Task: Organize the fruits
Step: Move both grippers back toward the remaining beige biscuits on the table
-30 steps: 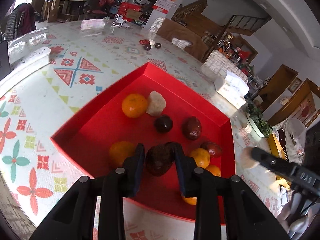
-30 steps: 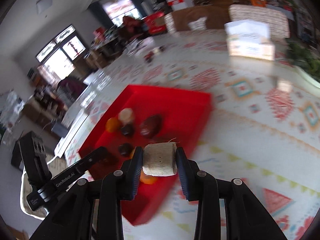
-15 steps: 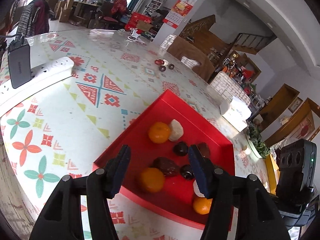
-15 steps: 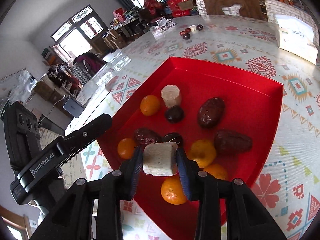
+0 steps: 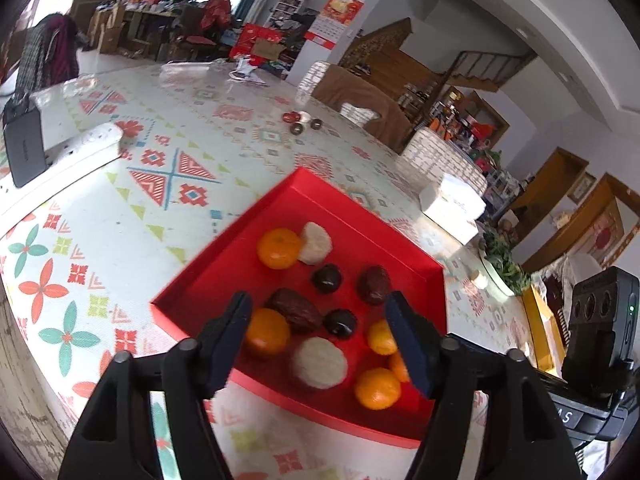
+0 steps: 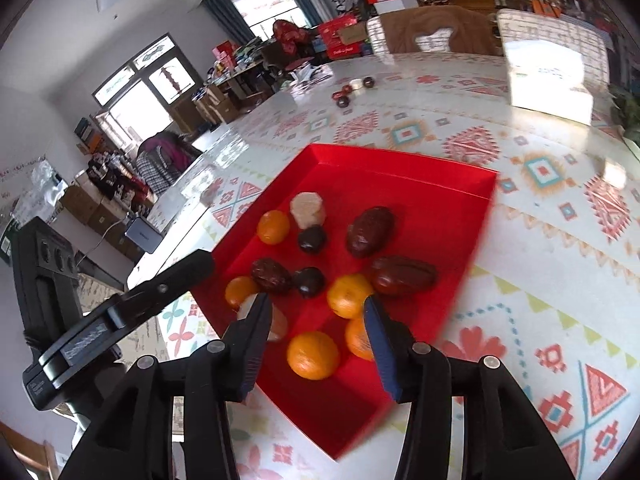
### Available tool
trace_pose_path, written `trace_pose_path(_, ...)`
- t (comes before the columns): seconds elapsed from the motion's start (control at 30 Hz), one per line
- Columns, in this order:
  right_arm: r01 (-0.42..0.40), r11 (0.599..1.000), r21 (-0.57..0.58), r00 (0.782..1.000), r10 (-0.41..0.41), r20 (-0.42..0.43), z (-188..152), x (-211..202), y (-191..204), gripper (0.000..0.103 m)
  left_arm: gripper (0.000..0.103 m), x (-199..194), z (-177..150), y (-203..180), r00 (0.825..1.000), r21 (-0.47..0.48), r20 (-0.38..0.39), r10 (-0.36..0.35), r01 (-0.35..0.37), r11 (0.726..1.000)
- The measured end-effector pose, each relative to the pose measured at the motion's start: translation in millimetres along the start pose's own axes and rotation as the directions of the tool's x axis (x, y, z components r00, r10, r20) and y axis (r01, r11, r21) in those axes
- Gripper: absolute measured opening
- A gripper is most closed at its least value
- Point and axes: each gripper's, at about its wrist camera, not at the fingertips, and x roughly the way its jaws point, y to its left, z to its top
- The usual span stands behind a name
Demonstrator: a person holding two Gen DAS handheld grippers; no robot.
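A red tray (image 5: 224,256) (image 6: 432,176) on the patterned table holds several oranges, dark red dates, dark round fruits and two white cut chunks. One white chunk (image 5: 319,362) (image 6: 276,322) lies near the tray's front edge beside an orange (image 5: 267,330). The other white chunk (image 5: 315,243) (image 6: 307,210) sits farther back next to an orange (image 6: 273,227). My left gripper (image 5: 320,336) is open and empty above the tray's near side. My right gripper (image 6: 316,332) is open and empty above an orange (image 6: 313,355).
A few small dark and red fruits (image 5: 298,120) (image 6: 350,88) lie far back on the table. A white tissue box (image 5: 452,204) (image 6: 548,80) stands behind the tray. A white power strip (image 5: 68,152) and a dark phone (image 5: 24,148) are at the left.
My right gripper let go of the white chunk, which now lies in the tray, and opened. My left gripper dropped its date earlier and stays open, pulled back a little.
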Motion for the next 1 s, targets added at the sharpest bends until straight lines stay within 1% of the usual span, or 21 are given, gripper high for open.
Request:
trace_pose_path(0.1, 0.022, 0.999, 0.024, 1.0, -0.022, 0.018, -6.1, -12.3, -13.3, 0.055, 0.086, -2.2, -5.5, -21.1, 1.0, 0.041, -0.006, -0.026, 0.026, 0.999)
trace_pose_path(0.13, 0.03, 0.999, 0.034, 0.999, -0.031, 0.025, -8.2, -17.1, -18.9, 0.056, 0.087, -3.1, -7.1, -26.2, 0.999, 0.05, -0.01, -0.036, 0.036, 0.998)
trace_pose_path(0.17, 0.038, 0.998, 0.043, 0.999, -0.039, 0.032, -10.6, -21.9, -24.2, 0.057, 0.087, -3.6, -9.9, -34.8, 0.998, 0.068, -0.016, -0.053, 0.054, 0.996)
trace_pose_path(0.3, 0.069, 0.993, 0.091, 0.996, -0.074, 0.058, -23.0, -43.7, -51.0, 0.058, 0.087, -3.2, -19.4, -62.6, 0.996, 0.122, -0.05, -0.078, 0.084, 0.989)
trace_pose_path(0.5, 0.122, 0.973, 0.194, 0.986, -0.142, 0.089, -45.0, -81.1, -100.4, 0.058, 0.087, 1.2, -36.2, -94.7, 0.991, 0.173, -0.093, -0.095, 0.11, 0.979)
trace_pose_path(0.63, 0.144, 0.955, 0.26, 0.977, -0.18, 0.117, -61.5, -110.6, -131.1, 0.058, 0.087, 10.8, -49.0, -117.1, 0.984, 0.201, -0.141, -0.106, 0.133, 0.971)
trace_pose_path(0.73, 0.162, 0.942, 0.295, 0.969, -0.209, 0.135, -71.1, -130.8, -149.3, 0.059, 0.087, 12.4, -59.1, -138.9, 0.979, 0.236, -0.161, -0.128, 0.164, 0.958)
trace_pose_path(0.87, 0.19, 0.922, 0.336, 0.957, -0.251, 0.147, -80.6, -153.6, -174.9, 0.06, 0.087, 11.9, -70.7, -163.2, 0.975, 0.288, -0.172, -0.139, 0.185, 0.94)
trace_pose_path(1.0, 0.217, 0.905, 0.366, 0.944, -0.29, 0.157, -84.3, -176.5, -197.5, 0.06, 0.087, 16.2, -77.1, -178.5, 0.971, 0.319, -0.196, -0.139, 0.197, 0.927)
